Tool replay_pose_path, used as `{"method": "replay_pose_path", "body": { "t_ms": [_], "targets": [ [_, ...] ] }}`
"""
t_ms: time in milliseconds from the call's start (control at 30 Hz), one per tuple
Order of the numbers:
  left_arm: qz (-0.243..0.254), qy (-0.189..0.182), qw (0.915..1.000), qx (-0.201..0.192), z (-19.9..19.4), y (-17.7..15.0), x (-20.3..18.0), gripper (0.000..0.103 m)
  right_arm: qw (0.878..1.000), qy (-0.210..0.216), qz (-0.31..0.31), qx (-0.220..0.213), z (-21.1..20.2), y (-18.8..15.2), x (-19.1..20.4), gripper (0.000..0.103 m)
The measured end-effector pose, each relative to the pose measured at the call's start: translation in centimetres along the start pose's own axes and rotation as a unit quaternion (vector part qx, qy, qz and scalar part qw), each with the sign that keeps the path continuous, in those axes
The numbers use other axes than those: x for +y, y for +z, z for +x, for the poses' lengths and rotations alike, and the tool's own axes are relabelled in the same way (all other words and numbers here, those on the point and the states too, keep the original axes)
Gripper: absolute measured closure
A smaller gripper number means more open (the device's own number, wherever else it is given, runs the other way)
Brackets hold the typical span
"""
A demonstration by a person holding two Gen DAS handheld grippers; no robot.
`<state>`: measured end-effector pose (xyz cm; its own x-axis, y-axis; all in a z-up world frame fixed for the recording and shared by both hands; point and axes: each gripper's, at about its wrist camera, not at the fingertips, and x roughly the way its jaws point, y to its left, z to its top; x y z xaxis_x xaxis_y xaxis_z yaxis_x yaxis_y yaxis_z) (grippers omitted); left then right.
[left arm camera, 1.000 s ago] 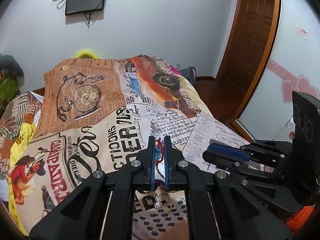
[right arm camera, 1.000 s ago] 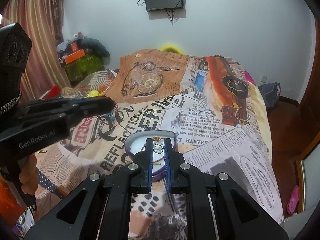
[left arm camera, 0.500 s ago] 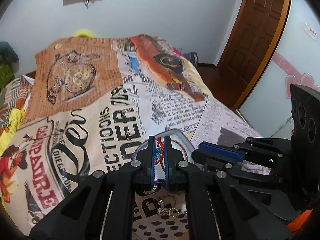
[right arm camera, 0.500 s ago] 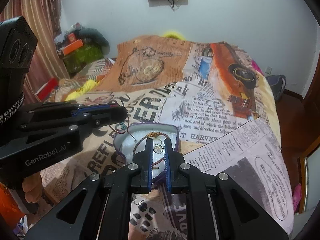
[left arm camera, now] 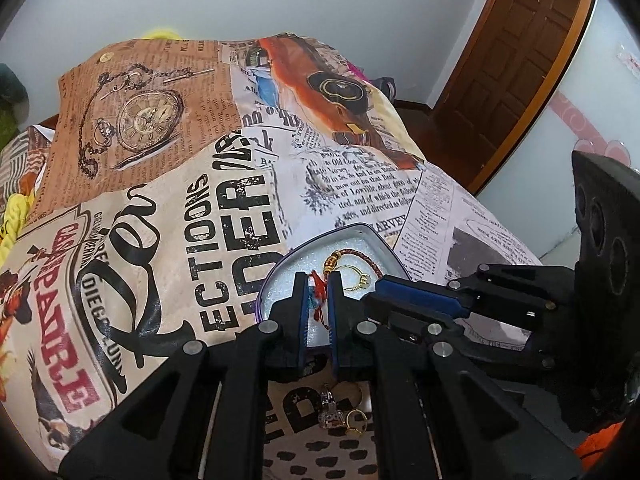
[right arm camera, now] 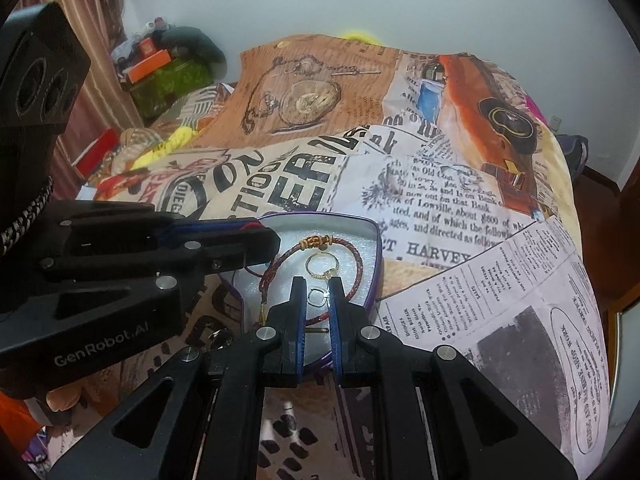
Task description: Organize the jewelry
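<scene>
A purple heart-shaped jewelry box [right arm camera: 376, 240] with white lining lies on the bed; it also shows in the left wrist view [left arm camera: 394, 258]. Inside lie a braided red bracelet [right arm camera: 358, 258] with gold beads and a gold ring [right arm camera: 320, 266]. My left gripper [left arm camera: 318, 290] is shut on a red string piece [left arm camera: 319, 292] with a teal bead, held over the box's near left part. My right gripper [right arm camera: 318, 292] is nearly shut on a small silver ring [right arm camera: 317, 295], just above the box's lining near the gold ring.
The bed is covered by a newspaper-print sheet [right arm camera: 440, 200]. Several loose rings [left arm camera: 340, 412] lie on the sheet in front of the box, under my left gripper. Clutter [right arm camera: 168, 68] sits at the far left. A wooden door [left arm camera: 520, 60] stands at the right.
Both grippers have moved forward and down over the box, each still carrying its piece. The box now sits right under the fingertips, and its contents show clearly.
</scene>
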<state>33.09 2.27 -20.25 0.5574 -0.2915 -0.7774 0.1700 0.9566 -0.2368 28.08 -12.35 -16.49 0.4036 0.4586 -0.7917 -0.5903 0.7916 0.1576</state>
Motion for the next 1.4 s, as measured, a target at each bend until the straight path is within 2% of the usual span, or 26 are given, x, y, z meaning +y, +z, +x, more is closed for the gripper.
{"method": "replay_pose_path", "body": {
  "t_ms": [467, 567, 700, 833, 1000, 1133, 1400],
  "targets": [
    [0.015, 0.021, 0.9994, -0.023, -2.5, -0.1, -0.2, 0.096, 1.000, -0.020, -0.017, 0.007, 0.5, 0.3, 0.4, 0.093],
    [0.019, 0.029, 0.9990, -0.027, -3.1, -0.3, -0.3, 0.095, 1.000, -0.020, -0.011, 0.014, 0.4, 0.4, 0.4, 0.083],
    [0.024, 0.039, 0.9985, -0.031, -4.1, -0.5, -0.4, 0.094, 0.999, -0.028, -0.017, 0.003, -0.4, 0.5, 0.8, 0.073],
    [0.018, 0.041, 0.9983, -0.037, -5.4, -0.8, -0.3, 0.093, 0.999, -0.037, -0.024, -0.009, -1.5, 0.6, 1.3, 0.072],
    [0.015, 0.050, 0.9975, -0.048, -6.9, -1.2, -0.4, 0.078, 0.998, -0.045, -0.029, -0.022, -3.1, 0.6, 1.7, 0.072],
    [0.017, 0.054, 0.9971, -0.051, -8.0, -1.6, -0.7, 0.078, 0.998, -0.051, -0.028, -0.034, -4.7, 0.5, 1.8, 0.072],
    [0.023, 0.059, 0.9975, -0.031, -8.3, -3.6, -1.4, 0.077, 0.997, -0.057, -0.020, -0.042, -6.8, -0.5, 1.7, 0.072]
  ]
}}
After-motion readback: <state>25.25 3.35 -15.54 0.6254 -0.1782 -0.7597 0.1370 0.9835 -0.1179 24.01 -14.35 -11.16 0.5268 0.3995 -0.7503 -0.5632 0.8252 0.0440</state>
